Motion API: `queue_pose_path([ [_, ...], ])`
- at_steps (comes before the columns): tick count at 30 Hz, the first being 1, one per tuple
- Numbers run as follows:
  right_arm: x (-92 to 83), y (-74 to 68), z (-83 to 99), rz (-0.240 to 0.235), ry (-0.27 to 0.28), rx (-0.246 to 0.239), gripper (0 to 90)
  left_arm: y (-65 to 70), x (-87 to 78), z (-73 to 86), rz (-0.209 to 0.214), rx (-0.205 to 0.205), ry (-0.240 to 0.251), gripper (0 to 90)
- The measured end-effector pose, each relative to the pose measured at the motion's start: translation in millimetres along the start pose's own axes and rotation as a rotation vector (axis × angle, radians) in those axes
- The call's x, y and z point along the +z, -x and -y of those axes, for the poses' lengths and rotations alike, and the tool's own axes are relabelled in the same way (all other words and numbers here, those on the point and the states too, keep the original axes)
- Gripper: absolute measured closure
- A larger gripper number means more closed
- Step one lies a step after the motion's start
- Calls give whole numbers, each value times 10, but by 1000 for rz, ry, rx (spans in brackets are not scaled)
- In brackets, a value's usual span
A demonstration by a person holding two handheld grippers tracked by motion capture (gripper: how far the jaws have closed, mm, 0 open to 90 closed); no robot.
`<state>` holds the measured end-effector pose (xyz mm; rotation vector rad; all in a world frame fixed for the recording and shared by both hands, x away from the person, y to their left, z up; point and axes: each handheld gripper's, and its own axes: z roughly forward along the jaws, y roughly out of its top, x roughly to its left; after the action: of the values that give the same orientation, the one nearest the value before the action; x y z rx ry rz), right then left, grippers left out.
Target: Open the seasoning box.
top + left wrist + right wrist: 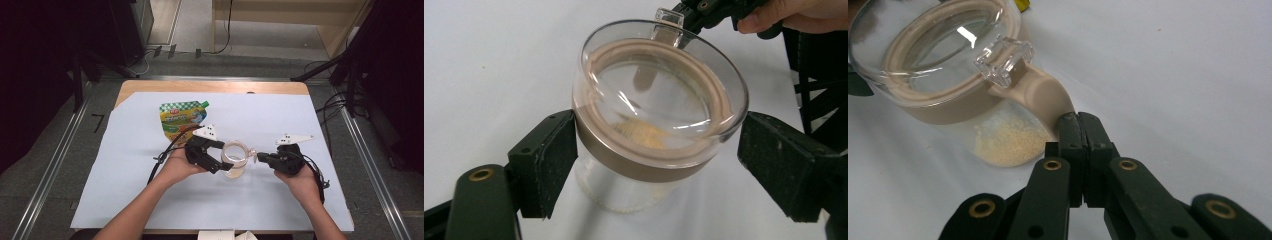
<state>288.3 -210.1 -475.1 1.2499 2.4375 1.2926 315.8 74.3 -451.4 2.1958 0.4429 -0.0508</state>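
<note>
- The clear round glass jar with the tan lid band was seen near table centre, on the white paper sheet, tilted, with pale yellow granules at its bottom.
- The left gripper was seen at 9 o'clock of the jar; its jaws were spread on either side of the tan band, the left pad just at the band and the right pad apart from it. Jar judged released, not squeezed.
- The right gripper was seen at 3 o'clock of the jar; its jaws were clamped together on the tan lid tab below the clear plastic latch.
- Step judged: the lid was being worked by its tab while the jar body had no firm brace.
- To do it well: the band should be re-clamped squarely by the left pads before the tab is pulled; the pull should be kept slow, so no granules get tipped out.
- Left hand: forearm came in from 6 o'clock, gripper held level and pointed toward 3 o'clock.
- Right hand: forearm came in from 5 o'clock, gripper pointed toward 9 o'clock, low over the sheet.
- A green-and-yellow spouted refill pouch lay at 11 o'clock of the jar, apart from both grippers.
</note>
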Motion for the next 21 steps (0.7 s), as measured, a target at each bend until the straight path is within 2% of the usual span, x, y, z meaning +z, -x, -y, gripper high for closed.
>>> queue_pose_path([
  [4,19,10,12,5,-2,3,894,35,63,-6,-33,36,0,139],
  [12,44,-24,15,40,14,-24,900,32,205,-4,-39,25,12,101],
  [21,58,-40,26,53,17,-15,900,49,205,-24,-55,24,-2,101],
])
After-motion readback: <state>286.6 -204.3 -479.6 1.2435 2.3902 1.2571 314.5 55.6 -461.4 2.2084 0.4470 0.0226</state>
